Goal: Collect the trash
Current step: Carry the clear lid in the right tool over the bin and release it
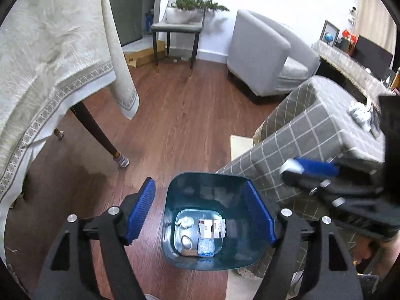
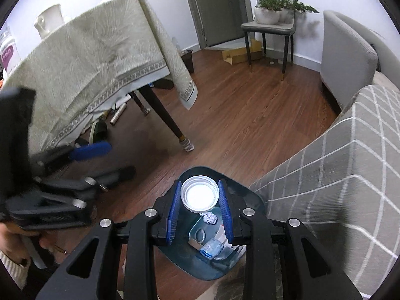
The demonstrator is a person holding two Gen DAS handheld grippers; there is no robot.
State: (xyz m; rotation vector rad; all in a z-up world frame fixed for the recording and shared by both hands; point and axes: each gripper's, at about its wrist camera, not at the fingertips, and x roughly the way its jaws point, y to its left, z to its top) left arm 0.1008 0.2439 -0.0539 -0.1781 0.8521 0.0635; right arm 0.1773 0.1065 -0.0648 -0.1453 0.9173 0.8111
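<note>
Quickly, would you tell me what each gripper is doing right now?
Left gripper: open, empty, above the trash bin.
Right gripper: shut on a white jar lid.

Wooden floor [image 1: 190, 115] carries the teal bin [image 1: 175, 225], beside a checked ottoman [image 1: 312, 135]

White ribbed cap [image 2: 199, 197] over teal bin [image 2: 252, 201] — litter [image 2: 210, 218] inside.

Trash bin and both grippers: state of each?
Trash bin: upright on the floor, open top, trash inside.
Bottle cap: gripped, hollow side facing the camera, above the bin.
Right gripper: jaws shut on the cap.
Left gripper: jaws open, empty, above the bin.
</note>
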